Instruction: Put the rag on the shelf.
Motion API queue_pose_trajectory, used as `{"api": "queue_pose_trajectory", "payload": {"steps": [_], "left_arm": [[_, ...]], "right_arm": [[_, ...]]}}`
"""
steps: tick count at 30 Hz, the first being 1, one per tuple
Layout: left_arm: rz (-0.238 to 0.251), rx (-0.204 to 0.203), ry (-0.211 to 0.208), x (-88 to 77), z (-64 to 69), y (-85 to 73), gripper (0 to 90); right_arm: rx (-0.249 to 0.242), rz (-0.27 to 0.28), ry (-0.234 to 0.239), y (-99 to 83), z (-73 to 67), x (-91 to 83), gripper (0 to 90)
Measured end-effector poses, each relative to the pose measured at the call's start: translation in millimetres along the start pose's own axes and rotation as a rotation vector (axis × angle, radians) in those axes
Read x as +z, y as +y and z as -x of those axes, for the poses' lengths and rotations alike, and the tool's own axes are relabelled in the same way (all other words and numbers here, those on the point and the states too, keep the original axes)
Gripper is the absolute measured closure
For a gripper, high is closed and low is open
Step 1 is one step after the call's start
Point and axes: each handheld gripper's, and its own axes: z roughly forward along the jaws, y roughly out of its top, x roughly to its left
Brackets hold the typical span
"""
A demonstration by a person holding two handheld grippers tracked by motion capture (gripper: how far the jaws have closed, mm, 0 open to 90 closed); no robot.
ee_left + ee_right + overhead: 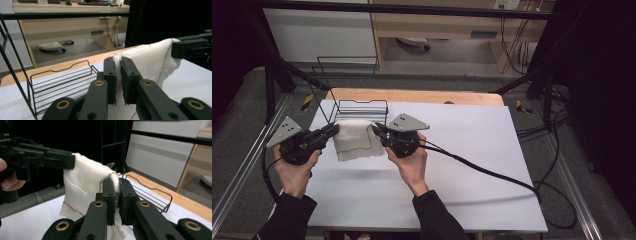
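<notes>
Seen from above, a person's two forearms in dark sleeves enter at six o'clock over a white table (472, 165), each hand wrapped round a black two-jaw gripper. The left gripper (333, 129) sits at about nine o'clock of the table's middle, its jaws pointing toward three o'clock; the right gripper (375, 129) sits just right of it, jaws pointing toward nine o'clock. Between them hangs a white cloth (353, 140) with a thin stitched line across it, held off the table by its two upper corners and sagging between them. In the left gripper view the left gripper's jaws are pressed nearly together on a bunched corner of the cloth (150, 60), with the right gripper clamped on the far corner at two o'clock. In the right gripper view the right gripper (118, 195) is closed tight on its own corner of the cloth (85, 187), coloured stitching showing at the hem. Just beyond the cloth, at twelve o'clock, a black wire rack (362, 106) stands on the table, and past it runs the table's wooden far edge (412, 95)
</notes>
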Motion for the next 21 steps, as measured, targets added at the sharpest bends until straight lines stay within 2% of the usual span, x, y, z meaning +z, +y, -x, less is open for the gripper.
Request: {"api": "queue_pose_trajectory", "payload": {"steps": [21], "left_arm": [[0.122,-0.008,0.010,-5.8,-5.8,30.3,82.9]], "right_arm": [[-0.035,0.101,-0.022,35.7,-1.8,0.2,84.8]]}}
